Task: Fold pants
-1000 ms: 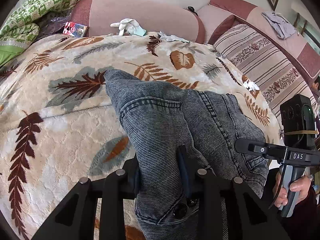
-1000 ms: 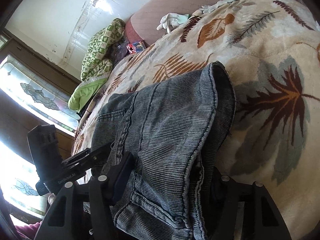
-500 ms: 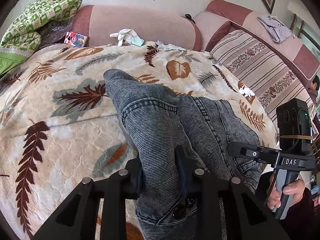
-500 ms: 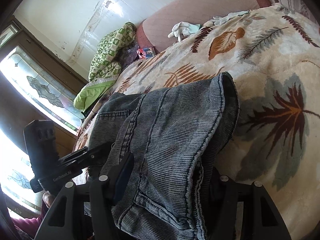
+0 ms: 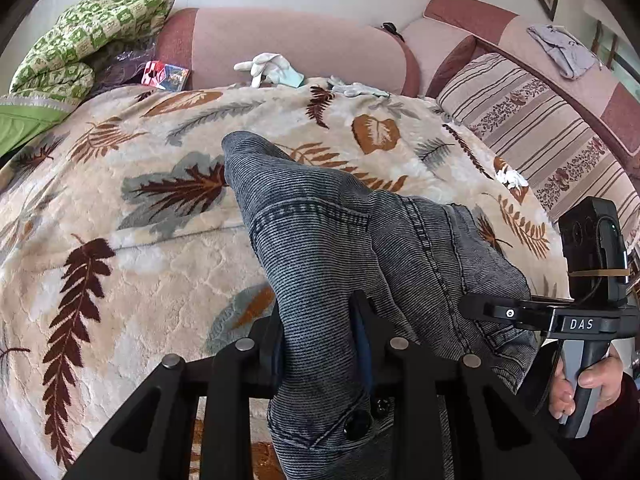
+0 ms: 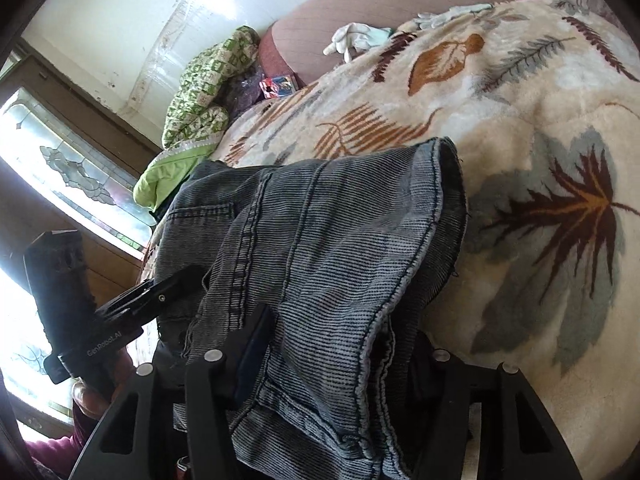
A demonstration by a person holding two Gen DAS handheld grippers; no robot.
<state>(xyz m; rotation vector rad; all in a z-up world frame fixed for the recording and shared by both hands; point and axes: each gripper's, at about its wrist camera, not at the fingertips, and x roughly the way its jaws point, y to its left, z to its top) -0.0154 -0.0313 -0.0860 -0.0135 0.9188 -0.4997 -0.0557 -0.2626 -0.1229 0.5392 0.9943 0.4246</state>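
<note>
1. The left hand-held gripper [image 5: 318, 340] is clenched on the pants [image 5: 340, 240] at the buttoned end.
2. The right hand-held gripper [image 6: 332, 344] clamps a hemmed edge beside it.
3. From both, the pants run forward across the blanket [image 5: 120, 272], long axis pointing away; neither is clearly nearer.

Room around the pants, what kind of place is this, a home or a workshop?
Most likely a home living room or bedroom. The pants lie on a leaf-print blanket spread over a pink upholstered sofa with a striped cushion, and a patterned glass window stands to the side.
</note>
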